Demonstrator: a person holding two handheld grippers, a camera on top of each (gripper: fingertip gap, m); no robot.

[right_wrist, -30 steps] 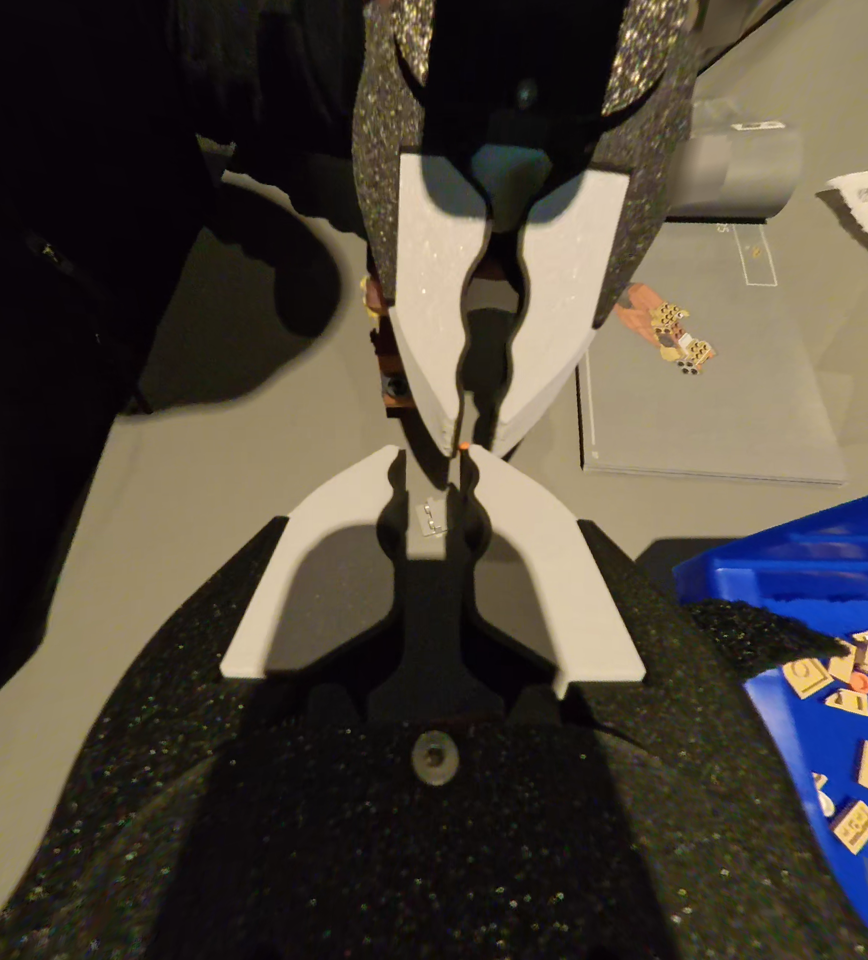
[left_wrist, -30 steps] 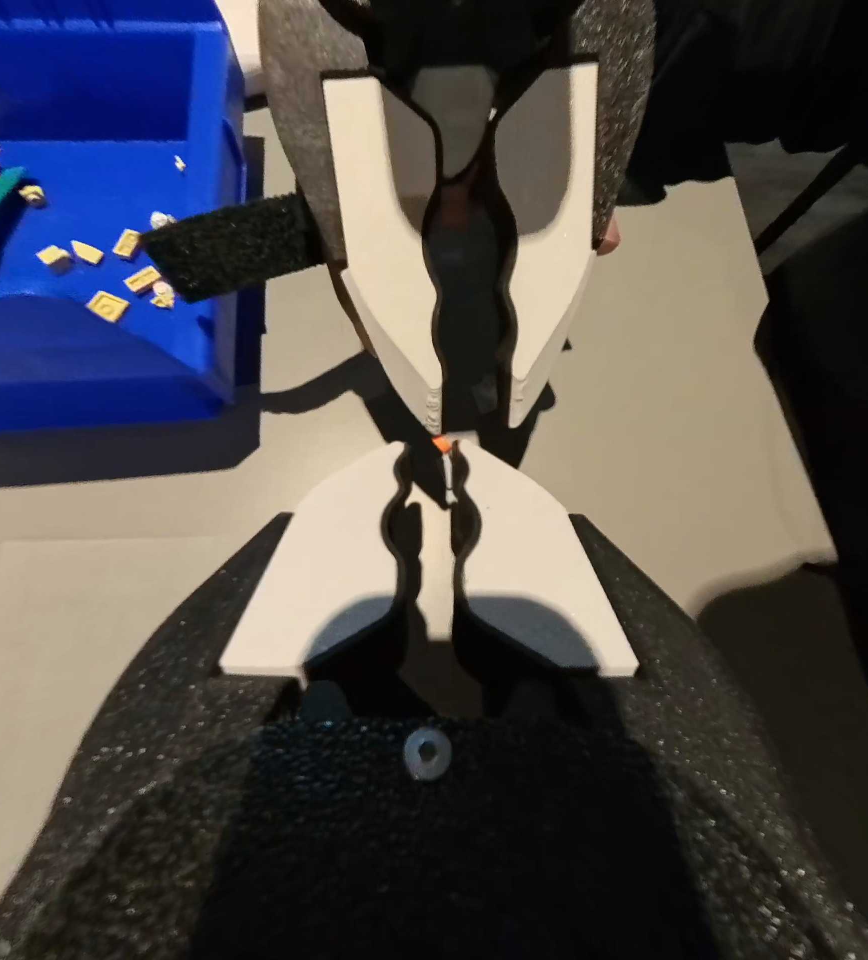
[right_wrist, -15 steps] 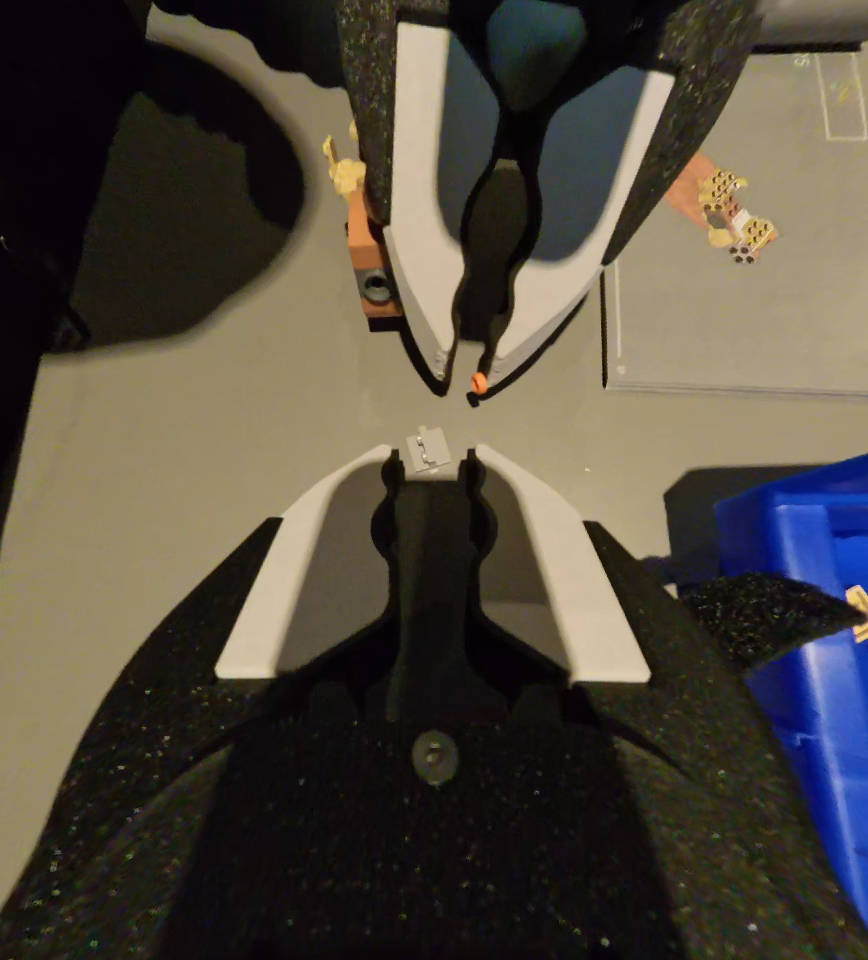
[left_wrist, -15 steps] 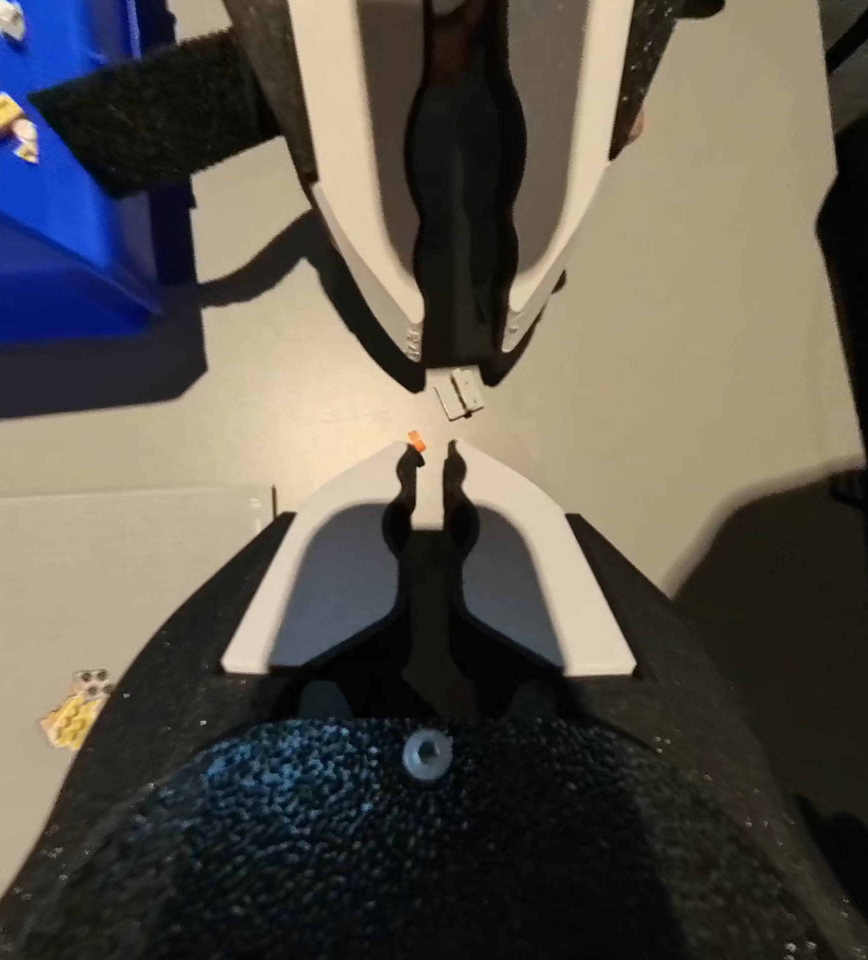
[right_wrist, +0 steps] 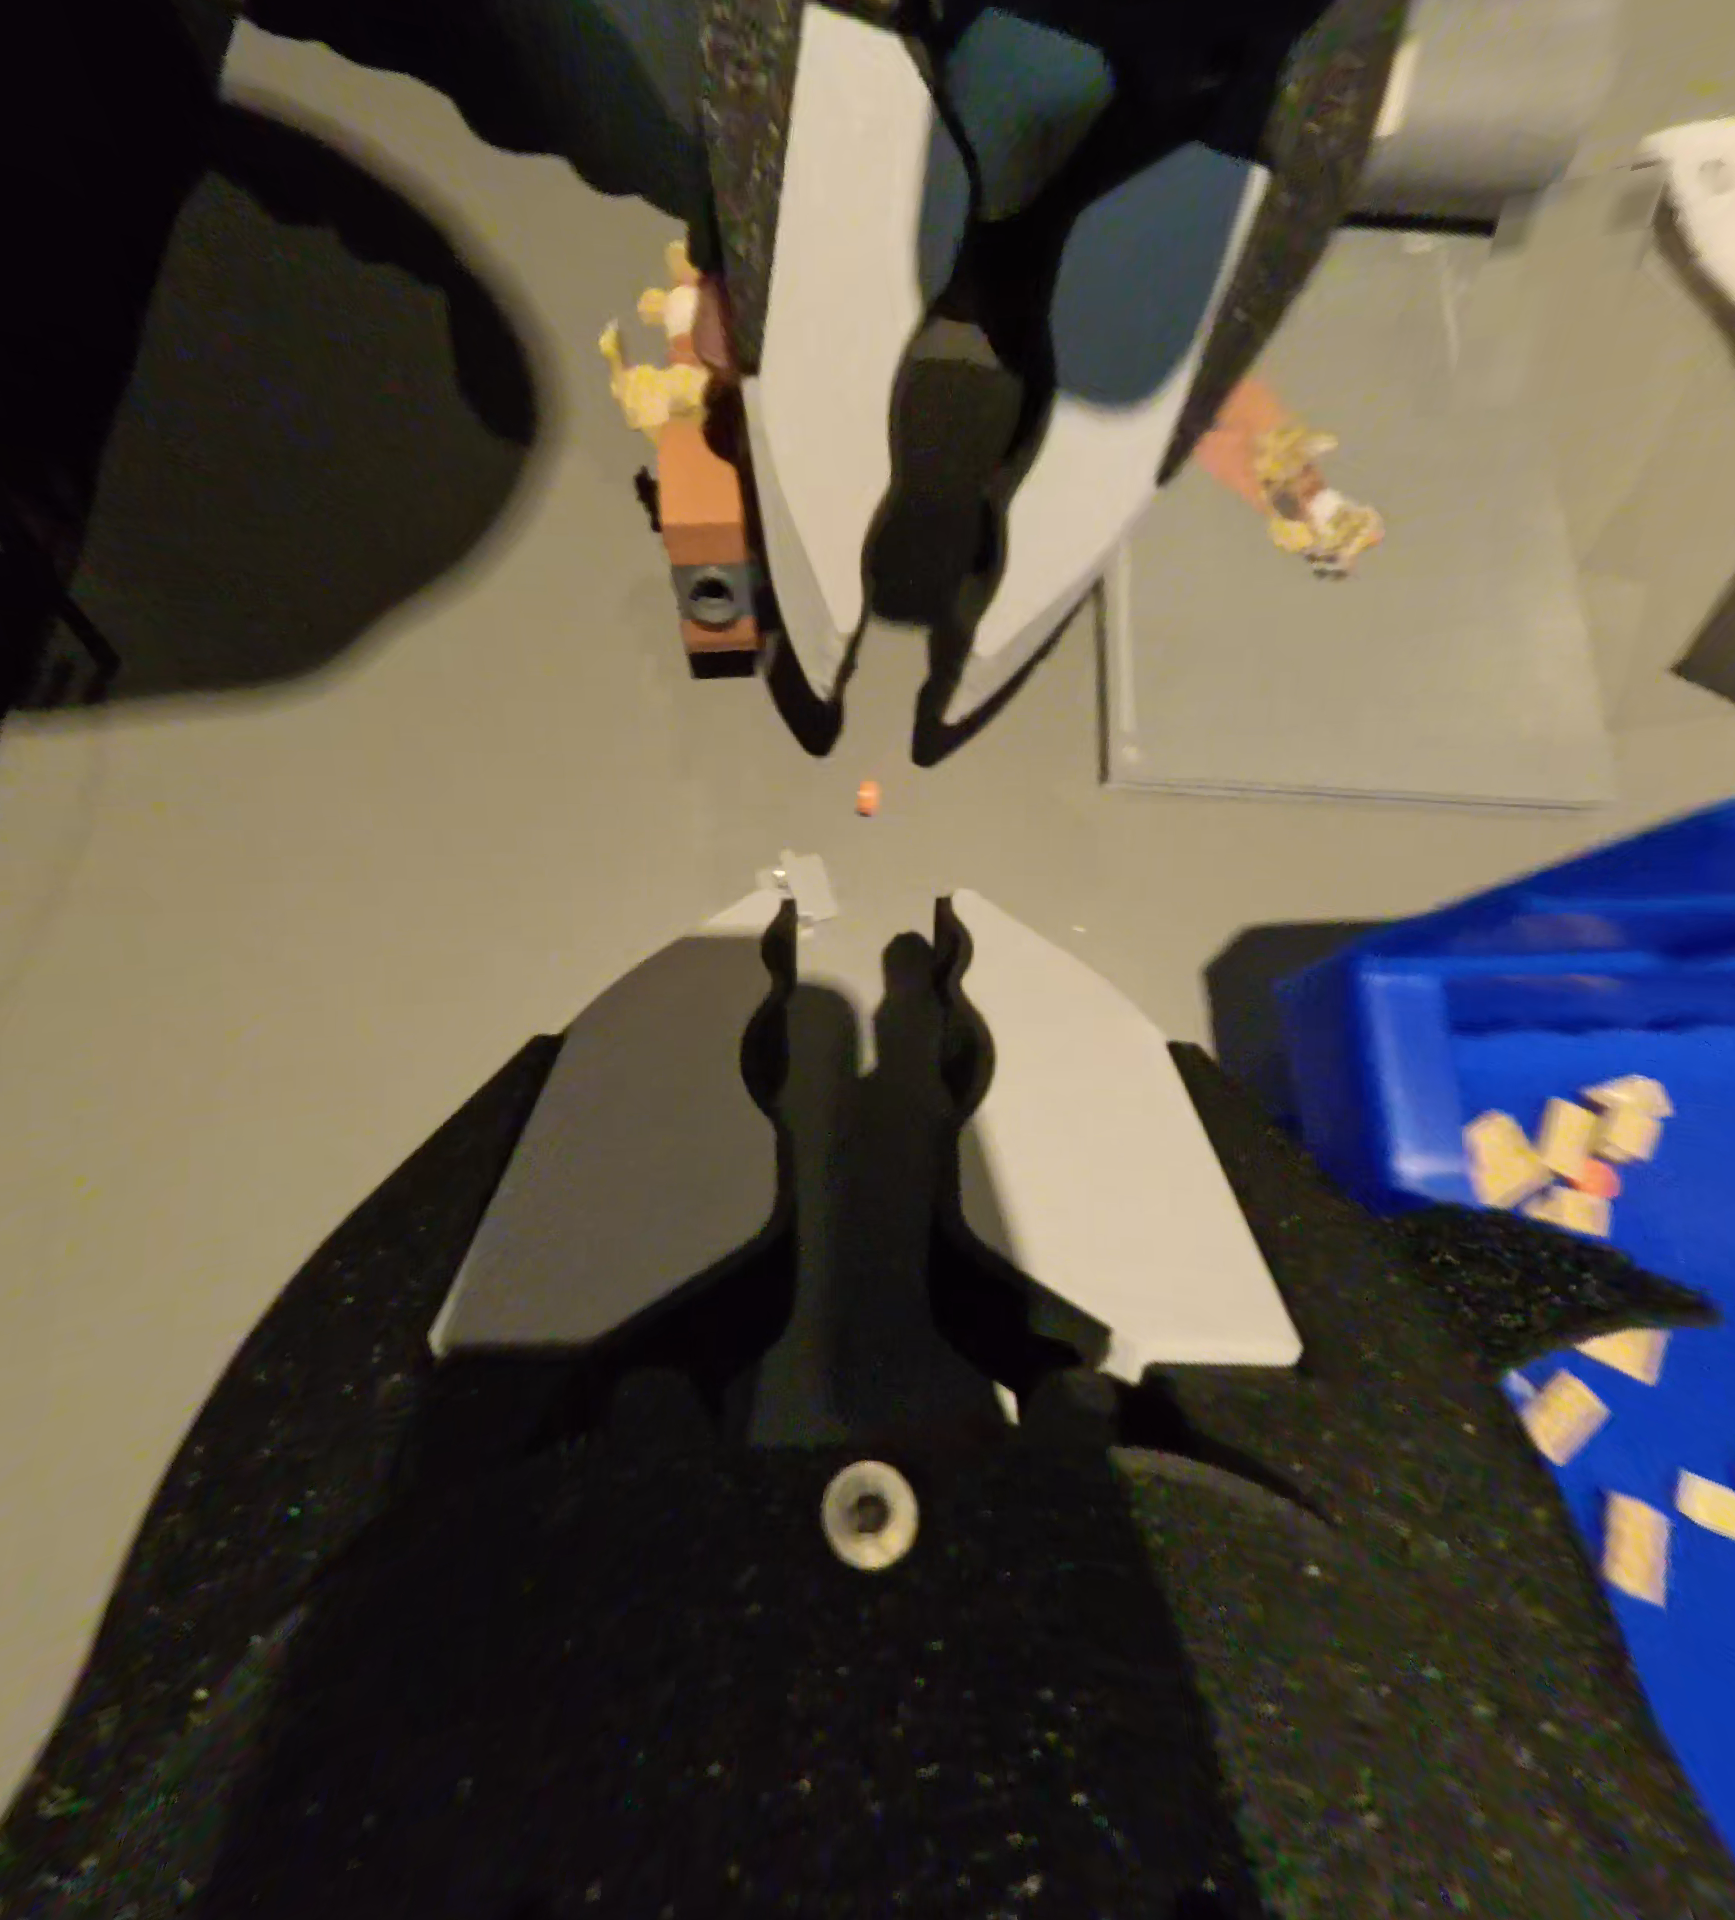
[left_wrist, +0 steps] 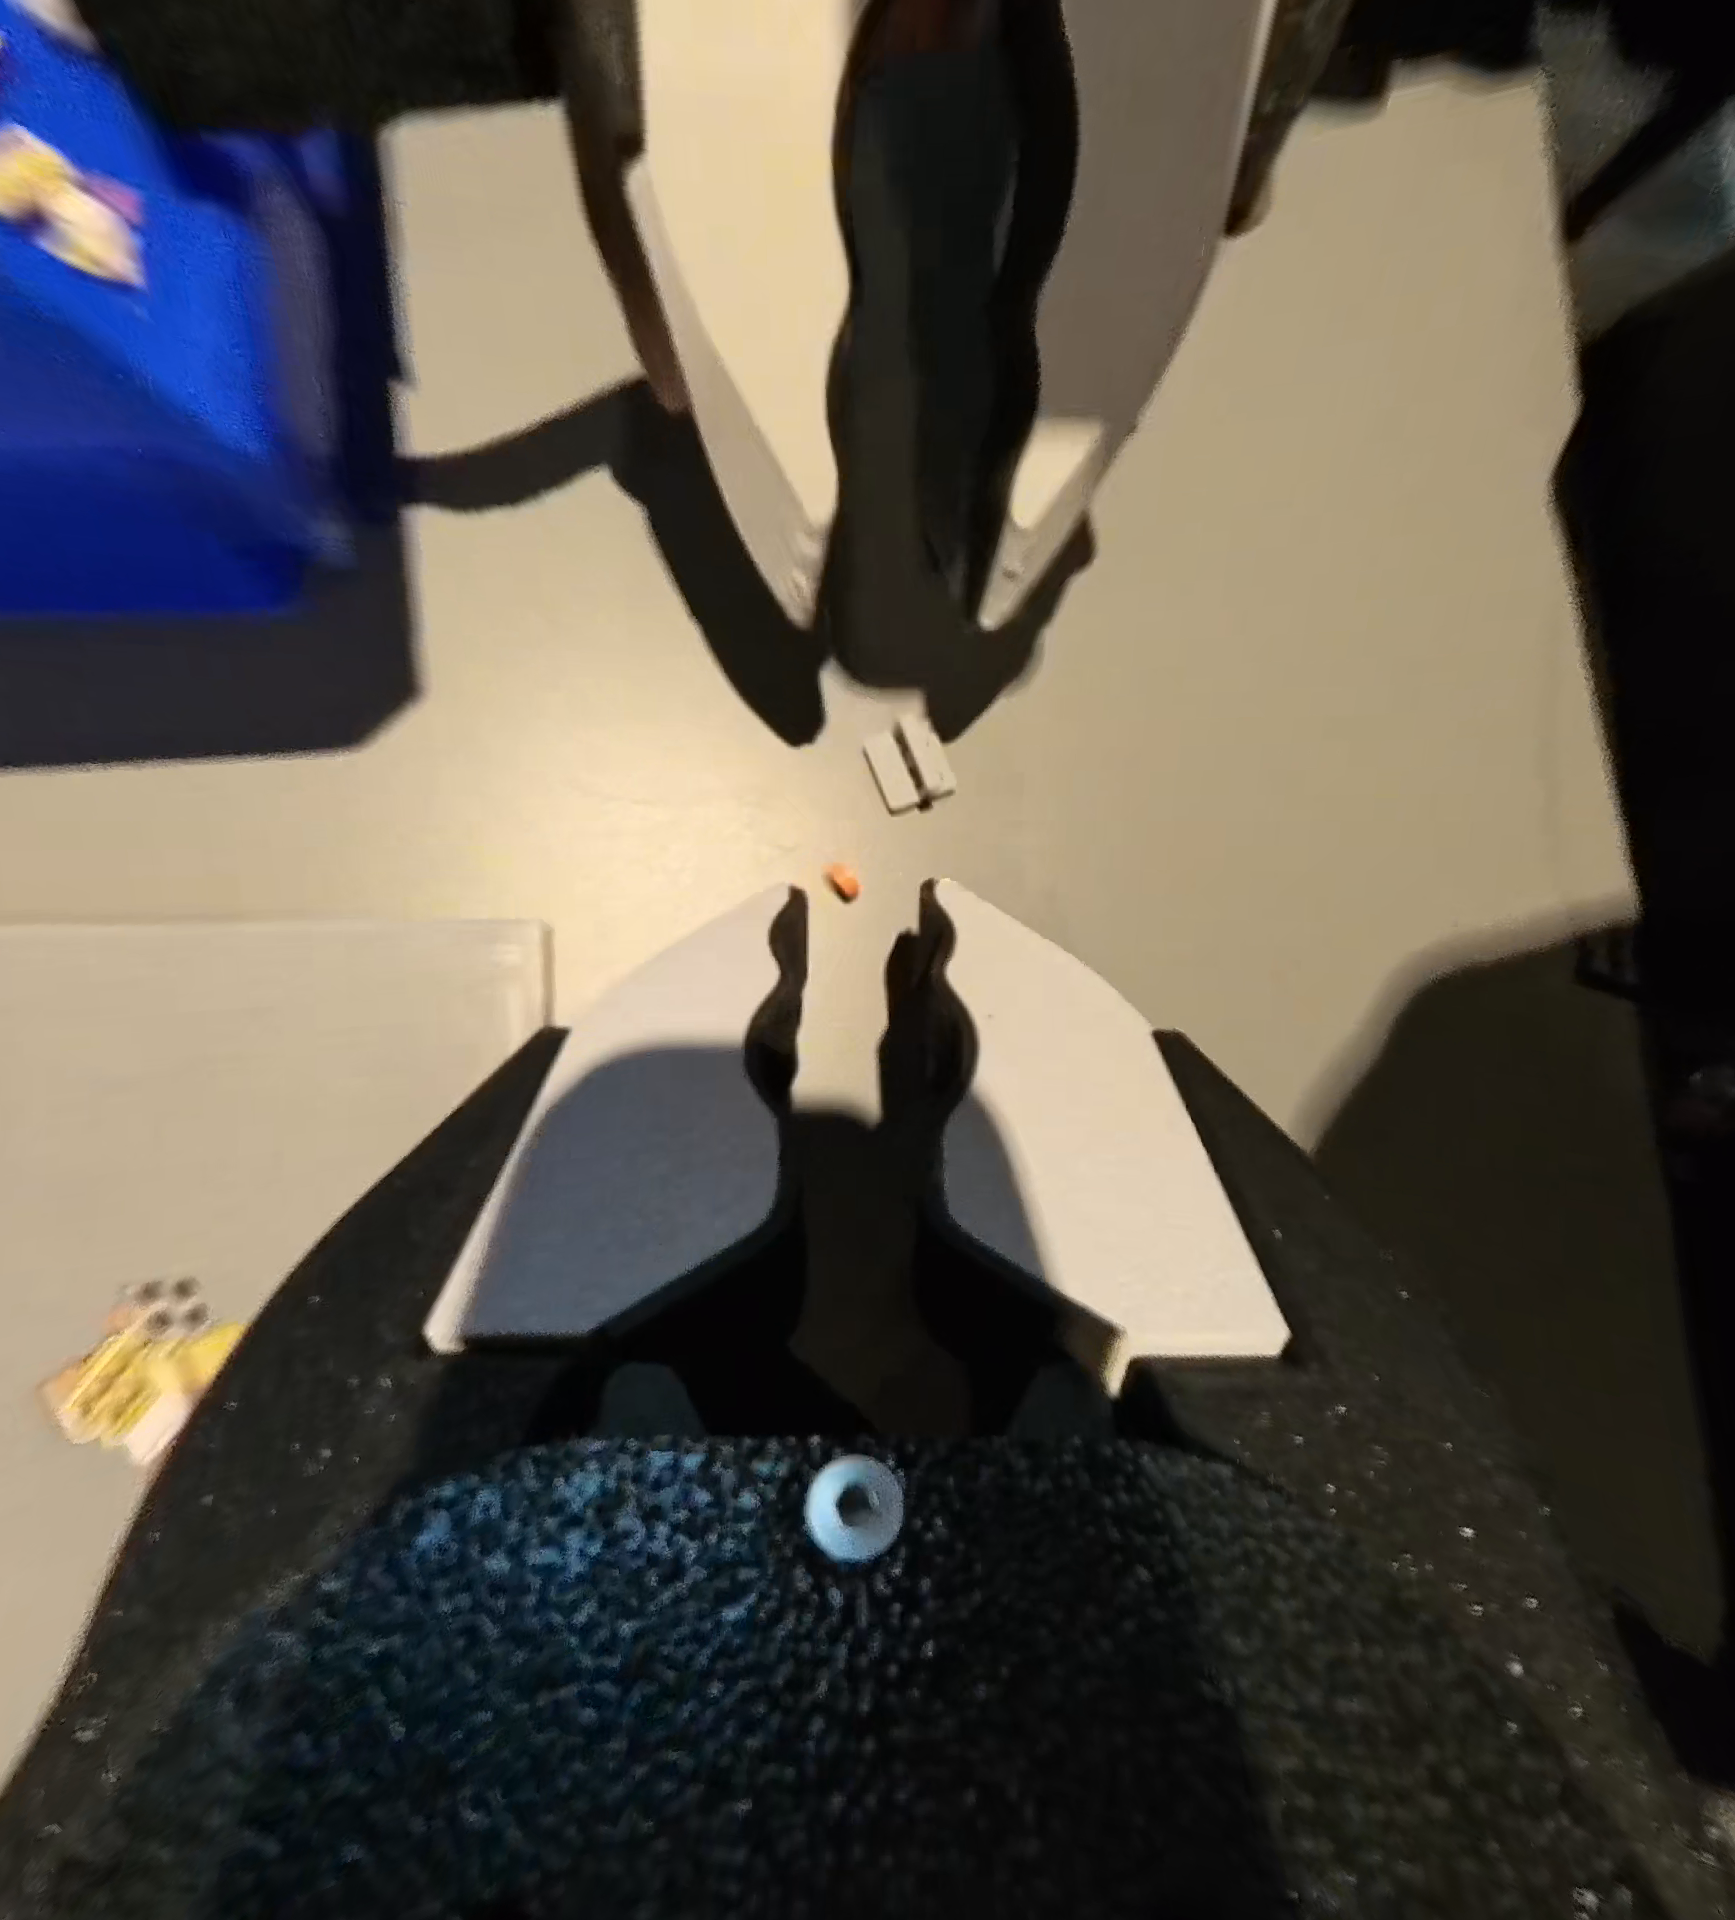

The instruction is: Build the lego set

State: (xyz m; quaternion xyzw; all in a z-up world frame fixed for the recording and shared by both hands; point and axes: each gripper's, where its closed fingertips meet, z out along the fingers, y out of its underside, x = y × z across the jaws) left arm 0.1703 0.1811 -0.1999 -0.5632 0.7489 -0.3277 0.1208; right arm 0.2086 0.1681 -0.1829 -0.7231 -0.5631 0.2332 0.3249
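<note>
A tiny orange piece (left_wrist: 844, 881) and a small grey hinge-like piece (left_wrist: 907, 767) lie loose on the grey table, between the two grippers. My left gripper (left_wrist: 861, 891) is open and empty, with the orange piece just ahead of its left fingertip. My right gripper (left_wrist: 899, 623) faces it, open and empty. In the right wrist view the grey piece (right_wrist: 798, 883) lies at the left fingertip of my right gripper (right_wrist: 865, 906). The orange piece (right_wrist: 868, 798) lies between it and the left gripper (right_wrist: 894, 675). A brown and tan lego assembly (right_wrist: 702, 509) stands behind the left gripper.
A blue bin (right_wrist: 1465, 1039) with several tan pieces stands beside the grippers; it also shows in the left wrist view (left_wrist: 115, 416). An instruction booklet (right_wrist: 1362, 675) lies flat on the table. The person's dark clothing fills the table's near side. The tips of one gripper are about 5 centimeters away from the tips of the other.
The grippers were tip to tip, the left shut on the orange piece. They have drawn apart and opened wider; both small pieces now lie on the table.
</note>
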